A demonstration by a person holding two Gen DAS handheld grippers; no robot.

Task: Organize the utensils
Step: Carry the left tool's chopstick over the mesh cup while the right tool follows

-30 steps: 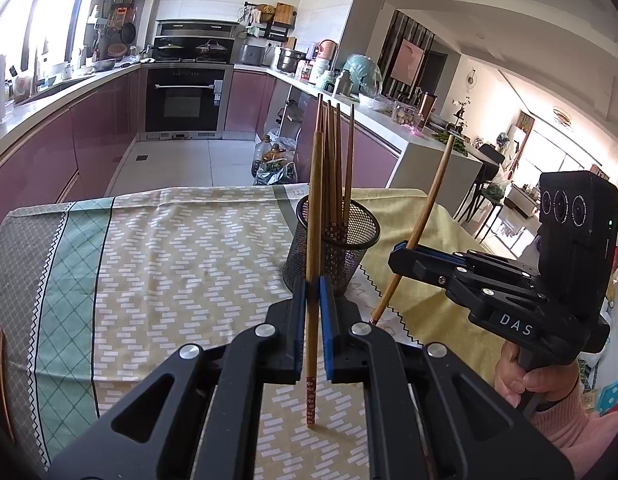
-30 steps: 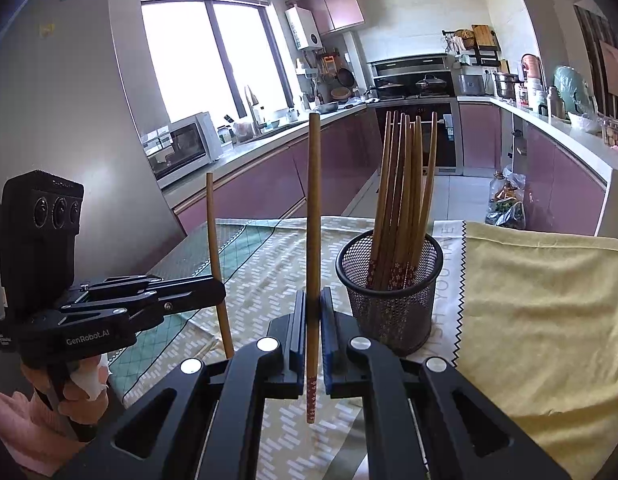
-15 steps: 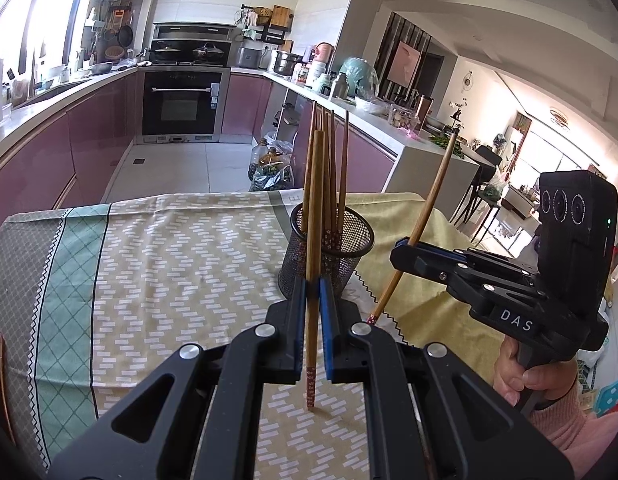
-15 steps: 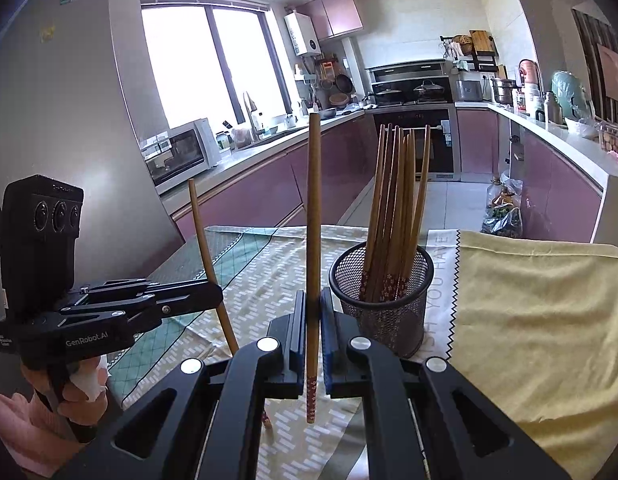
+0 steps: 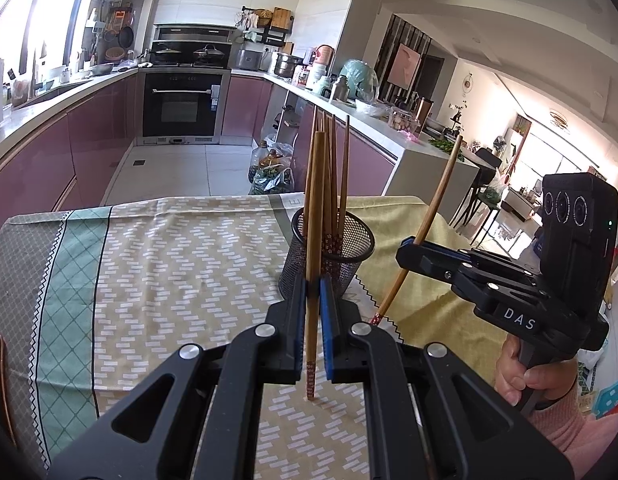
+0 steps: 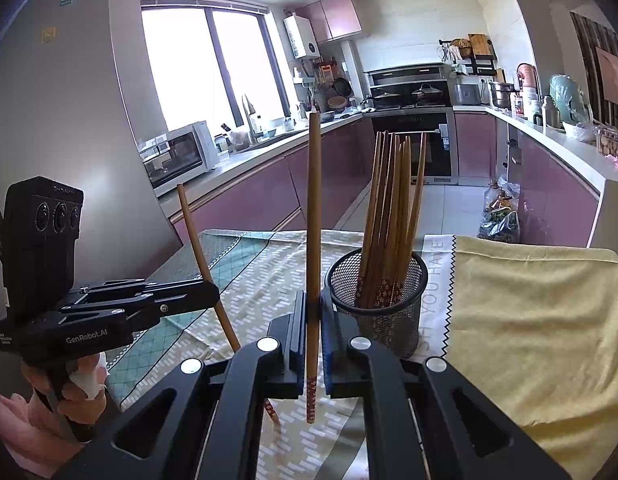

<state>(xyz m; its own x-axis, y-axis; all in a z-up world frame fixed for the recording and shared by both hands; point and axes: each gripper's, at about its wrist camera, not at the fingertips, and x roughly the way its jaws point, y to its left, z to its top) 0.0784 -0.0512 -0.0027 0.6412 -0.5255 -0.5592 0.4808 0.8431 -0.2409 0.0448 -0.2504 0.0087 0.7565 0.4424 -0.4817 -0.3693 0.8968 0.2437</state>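
Compared with one second before, the black wire-mesh holder (image 5: 327, 256) sits a little further from your two tools and lower in both views, so you have drawn back slightly; each tool grips its stick as before.

Your left gripper (image 5: 313, 316) is pressed together on a long brown wooden chopstick (image 5: 313, 216). This chopstick stands nearly upright between the blue pads, and its patterned red end hangs just above the patterned tablecloth (image 5: 169, 264), in front of the holder. Whether the tip touches the cloth, I cannot tell.

Your right gripper (image 6: 313, 332) is also pinching a second brown wooden chopstick (image 6: 313, 216), upright, with the decorated end pointing down. In the left wrist view you see this same stick tilted, leaning away to the right at the top.

Inside the mesh holder a bundle of similar wooden chopsticks (image 6: 393, 216) stands, thin ends up, leaning against the rim. The holder stands on the cloth where the white-brick pattern meets the plain yellow fabric (image 6: 529, 320).

A hand (image 5: 529, 376) with a pink sleeve holds the handle of the right tool.
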